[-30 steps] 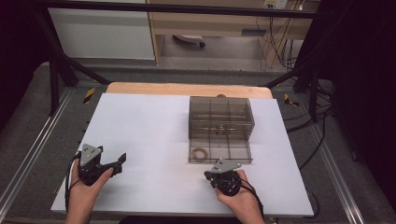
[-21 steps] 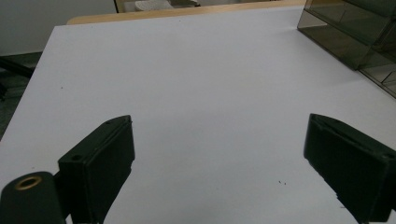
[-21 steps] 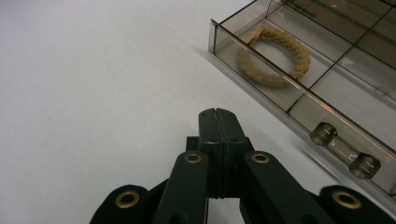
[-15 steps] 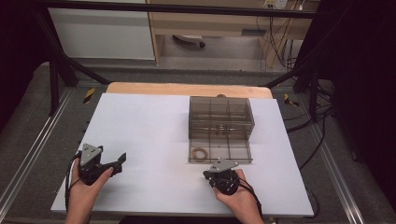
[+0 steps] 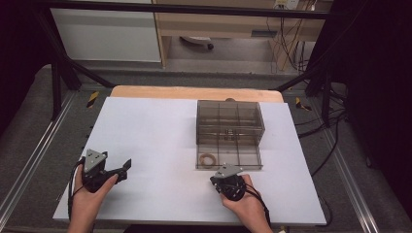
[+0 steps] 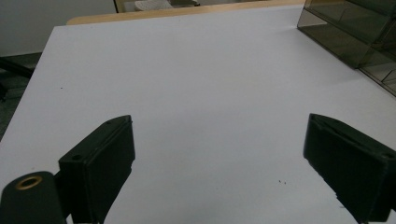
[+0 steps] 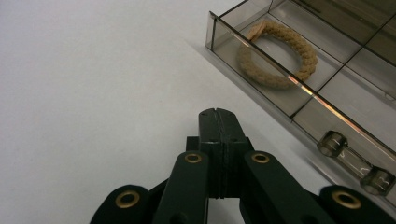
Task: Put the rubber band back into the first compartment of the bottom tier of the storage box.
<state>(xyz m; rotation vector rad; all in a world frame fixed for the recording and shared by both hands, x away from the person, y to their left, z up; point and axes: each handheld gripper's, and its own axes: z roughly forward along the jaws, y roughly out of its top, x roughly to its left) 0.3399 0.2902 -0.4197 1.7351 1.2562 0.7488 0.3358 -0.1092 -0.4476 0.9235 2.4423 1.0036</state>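
rope ring (image 7: 278, 58) in drawer (image 7: 327, 100), beyond closed jaws, untouched

Tan braided rope ring (image 7: 278, 58), lying flat in the front-left compartment of a smoke-tinted clear drawer (image 7: 327, 109), pulled out from the divided organizer box (image 5: 230, 127) mid-table; possibly leaning slightly on the compartment's wall.

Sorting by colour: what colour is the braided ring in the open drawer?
Tan, a light beige; the braided ring shows best in the right gripper view.
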